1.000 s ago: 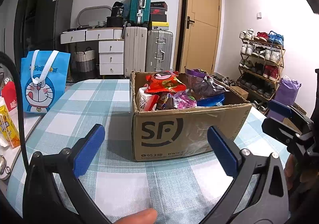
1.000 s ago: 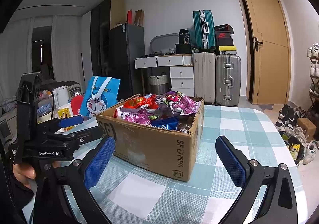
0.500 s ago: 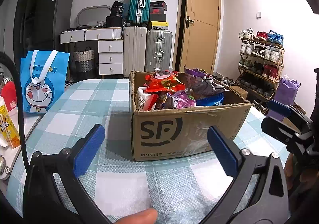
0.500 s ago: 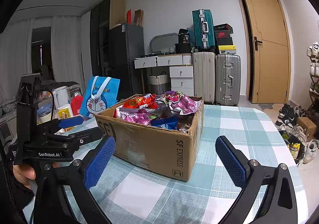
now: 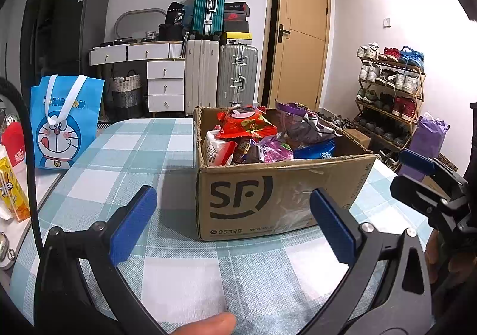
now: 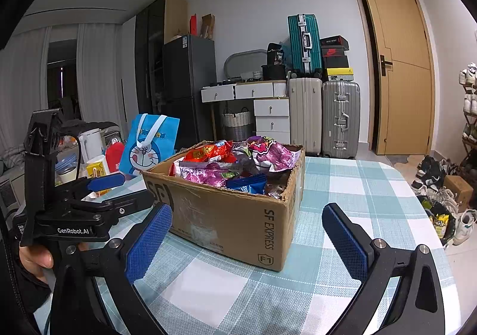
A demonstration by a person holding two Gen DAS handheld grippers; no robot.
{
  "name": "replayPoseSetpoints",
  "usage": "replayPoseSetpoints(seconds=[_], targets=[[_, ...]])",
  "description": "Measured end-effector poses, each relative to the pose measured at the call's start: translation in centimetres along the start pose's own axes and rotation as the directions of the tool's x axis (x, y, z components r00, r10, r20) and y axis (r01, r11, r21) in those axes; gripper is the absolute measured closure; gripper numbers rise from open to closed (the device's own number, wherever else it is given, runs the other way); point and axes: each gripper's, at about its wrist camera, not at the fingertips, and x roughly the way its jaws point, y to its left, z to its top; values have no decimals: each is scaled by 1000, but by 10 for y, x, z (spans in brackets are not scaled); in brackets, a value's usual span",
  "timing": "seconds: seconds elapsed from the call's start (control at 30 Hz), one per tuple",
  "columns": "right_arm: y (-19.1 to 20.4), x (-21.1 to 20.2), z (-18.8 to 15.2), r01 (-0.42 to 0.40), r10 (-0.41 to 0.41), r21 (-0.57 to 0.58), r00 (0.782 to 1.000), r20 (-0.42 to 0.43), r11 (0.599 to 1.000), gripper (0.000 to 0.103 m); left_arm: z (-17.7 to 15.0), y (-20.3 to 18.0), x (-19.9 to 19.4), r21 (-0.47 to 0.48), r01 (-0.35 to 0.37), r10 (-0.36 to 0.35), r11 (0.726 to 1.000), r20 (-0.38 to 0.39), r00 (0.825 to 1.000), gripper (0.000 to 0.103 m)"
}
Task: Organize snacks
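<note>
A brown SF cardboard box [image 5: 277,195] [image 6: 232,215] stands on the teal-and-white checked table [image 5: 125,153] [image 6: 351,186]. It is heaped with snack packets: a red one [image 5: 244,123], purple ones [image 6: 268,153] and a blue one [image 5: 313,151]. My left gripper [image 5: 232,212] is open, held low in front of the box, nothing between its blue pads. My right gripper [image 6: 247,227] is open too, at the box's right front corner, empty. Each gripper shows in the other's view at the edge, in a person's hand.
A blue cartoon tote bag [image 5: 64,123] [image 6: 149,147] stands at the table's left. Drink cartons [image 5: 10,189], a red pouch [image 6: 114,156] and a kettle [image 6: 89,142] sit further left. Suitcases [image 5: 220,75], drawers and a door lie behind; a shoe rack [image 5: 387,90] stands to the right.
</note>
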Motion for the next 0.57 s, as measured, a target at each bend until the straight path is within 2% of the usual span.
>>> replayPoseSetpoints(seconds=[0.57], targets=[[0, 0, 0, -1, 1, 1, 1000, 0, 1000, 1, -1, 1, 1, -4, 6, -6, 1000, 1, 1000, 1]])
